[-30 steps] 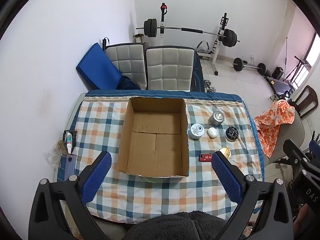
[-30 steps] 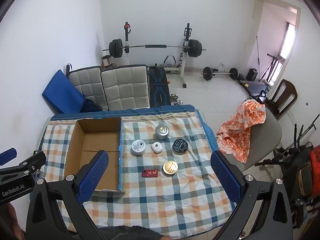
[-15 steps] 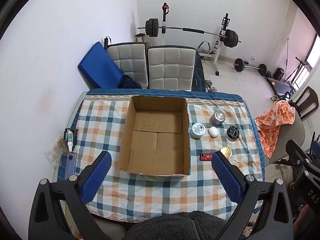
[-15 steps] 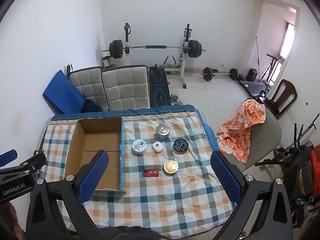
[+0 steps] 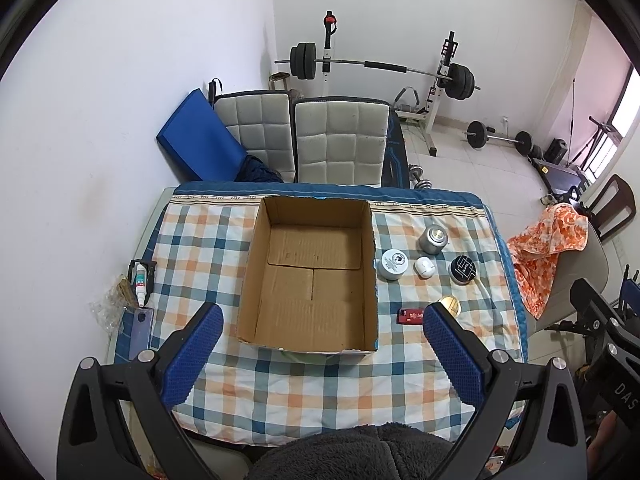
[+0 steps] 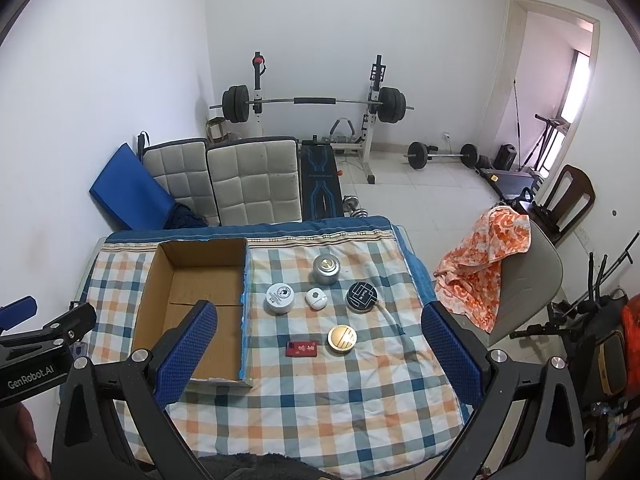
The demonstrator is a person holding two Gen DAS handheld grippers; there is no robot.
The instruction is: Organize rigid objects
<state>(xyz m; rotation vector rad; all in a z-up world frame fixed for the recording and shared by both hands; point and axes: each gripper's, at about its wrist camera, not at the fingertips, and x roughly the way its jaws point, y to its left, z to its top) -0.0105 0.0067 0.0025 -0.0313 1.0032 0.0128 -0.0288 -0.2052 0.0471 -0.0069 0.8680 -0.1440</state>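
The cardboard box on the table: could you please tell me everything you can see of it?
The cardboard box is a plain brown corrugated carton, open at the top and empty, with its bottom flaps folded flat. It stands upright on the checked tablecloth, left of the small tins. Blue tape shows along its right wall and far rim in the right wrist view. Neither gripper touches it.

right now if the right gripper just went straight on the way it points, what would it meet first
Probably the checked tablecloth, near the gold round tin and the small red case. The right gripper is open and high above them, so depth is uncertain.
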